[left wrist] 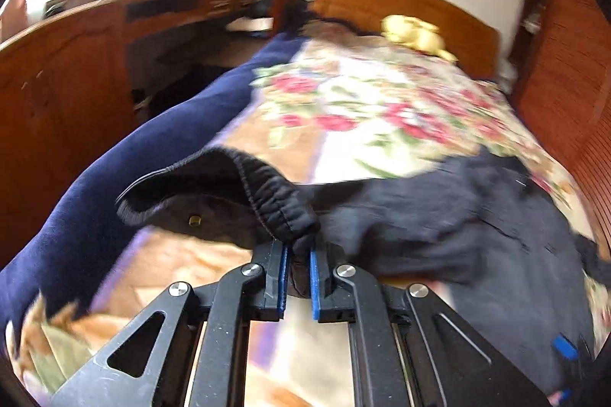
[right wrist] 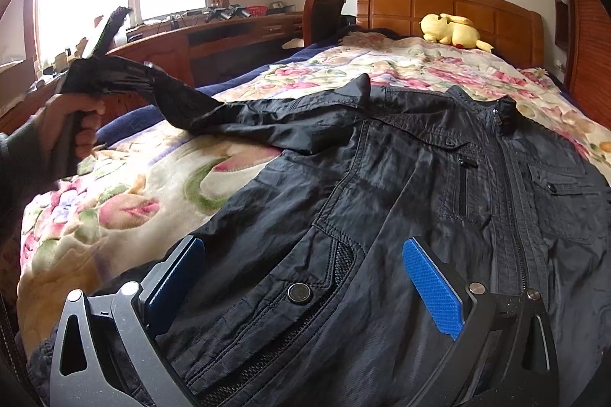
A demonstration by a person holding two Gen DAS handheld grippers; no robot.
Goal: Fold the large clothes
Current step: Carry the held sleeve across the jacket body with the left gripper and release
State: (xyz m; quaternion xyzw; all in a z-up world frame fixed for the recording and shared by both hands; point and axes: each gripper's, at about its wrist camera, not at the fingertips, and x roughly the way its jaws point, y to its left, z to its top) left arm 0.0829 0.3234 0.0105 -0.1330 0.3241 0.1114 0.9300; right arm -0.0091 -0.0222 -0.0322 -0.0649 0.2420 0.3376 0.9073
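A black jacket [right wrist: 401, 178] lies front-up on the flowered bedspread [right wrist: 126, 201], zipper closed, collar toward the headboard. My left gripper [left wrist: 297, 248] is shut on the elastic sleeve cuff [left wrist: 275, 204] and holds the sleeve [right wrist: 236, 117] stretched out and lifted to the left of the jacket body; the left gripper also shows in the right wrist view [right wrist: 103, 67]. My right gripper [right wrist: 301, 277] is open, its blue pads [right wrist: 431, 288] spread wide just above the jacket's lower front near a snap button [right wrist: 299, 293].
A yellow plush toy [right wrist: 452, 31] lies by the wooden headboard [right wrist: 450, 6]. A dark blue blanket [left wrist: 126, 162] runs along the bed's left edge. A wooden desk [right wrist: 229, 33] and chair [right wrist: 322, 13] stand to the left under the window. A wooden wall lines the right side.
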